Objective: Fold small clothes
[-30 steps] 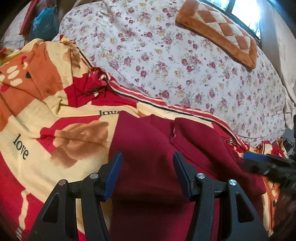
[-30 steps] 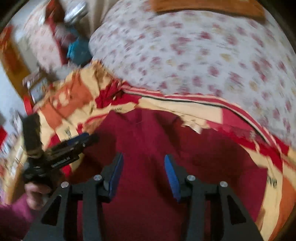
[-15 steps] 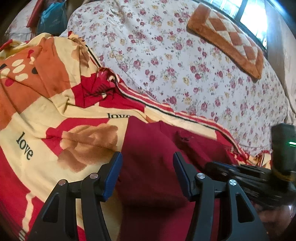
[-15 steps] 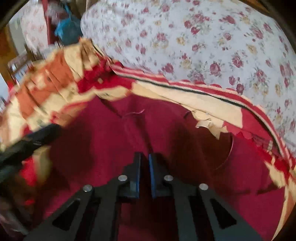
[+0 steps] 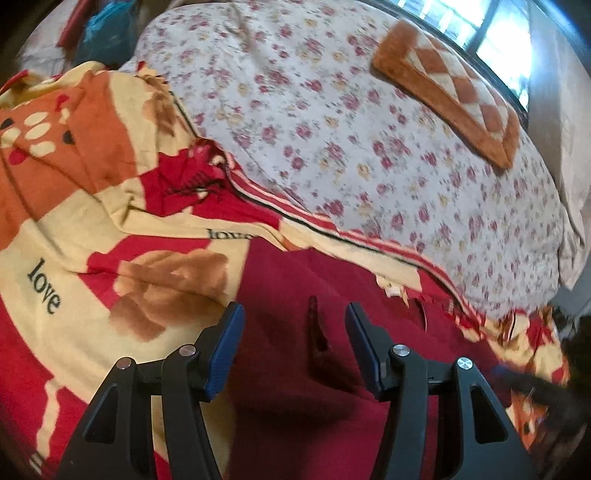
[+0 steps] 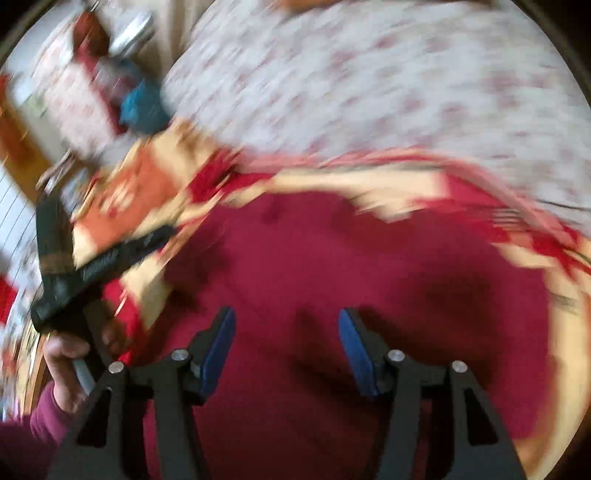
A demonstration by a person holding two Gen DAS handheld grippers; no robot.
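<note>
A dark red garment (image 5: pixel 295 406) lies spread on a yellow, red and orange blanket (image 5: pixel 74 258) printed with "love". A small raised crease (image 5: pixel 317 332) runs up its middle. My left gripper (image 5: pixel 295 343) hovers over the garment's near part, open, with nothing pinched. In the blurred right wrist view the garment (image 6: pixel 332 266) fills the centre. Above it my right gripper (image 6: pixel 286 350) has its jaws opening, with only the cloth lying below them. The left gripper's body (image 6: pixel 107 258) shows at the left there, held by a hand (image 6: pixel 66 369) in a maroon sleeve.
Behind the blanket rises a white quilt with red flowers (image 5: pixel 369 129). An orange checked cushion (image 5: pixel 450 92) lies on it under a bright window (image 5: pixel 498 44). A teal bag (image 5: pixel 107 33) and blurred clutter (image 6: pixel 74 92) lie at the far left.
The right gripper closed its jaws over the garment half a second ago, then opened them and drew away to the right. The garment now lies wider and flatter. The left gripper stayed open.
</note>
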